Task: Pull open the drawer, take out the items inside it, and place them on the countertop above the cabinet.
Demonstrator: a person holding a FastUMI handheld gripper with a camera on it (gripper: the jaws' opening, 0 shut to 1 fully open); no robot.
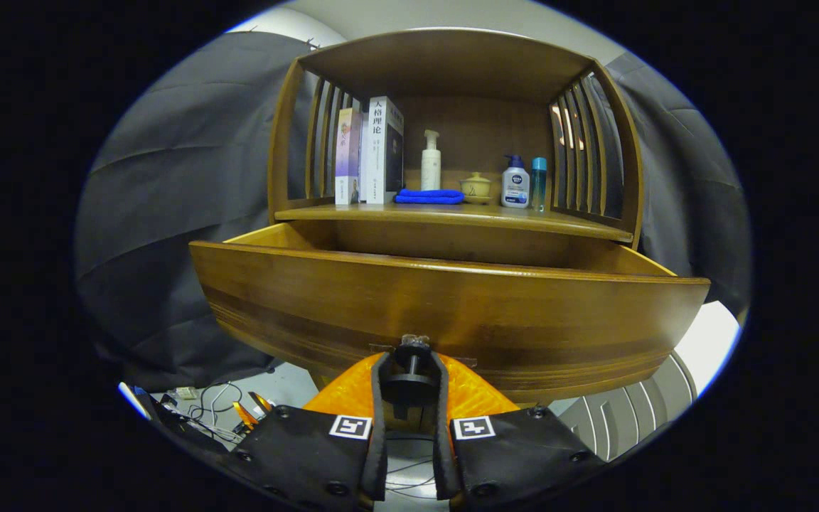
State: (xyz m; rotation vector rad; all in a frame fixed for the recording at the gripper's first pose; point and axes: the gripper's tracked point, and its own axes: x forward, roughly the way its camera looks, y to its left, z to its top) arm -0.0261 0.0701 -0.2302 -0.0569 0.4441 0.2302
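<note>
A wooden drawer [445, 306] stands pulled out from its cabinet [452, 64], and on its front the dark round knob [411, 370] sits pinched between both fingers of the gripper [409, 366]. Above the drawer, the countertop [452, 213] holds two upright books [370, 151], a white pump bottle [431, 161], a folded blue cloth [429, 196], a small lidded cup [475, 187], and two more bottles [523, 183].

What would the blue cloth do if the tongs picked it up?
The blue cloth lies folded flat on the shelf, so it would probably droop and unfold. It looks soft and light, unlikely to slip or break. The tongs are closed on the drawer knob.
</note>
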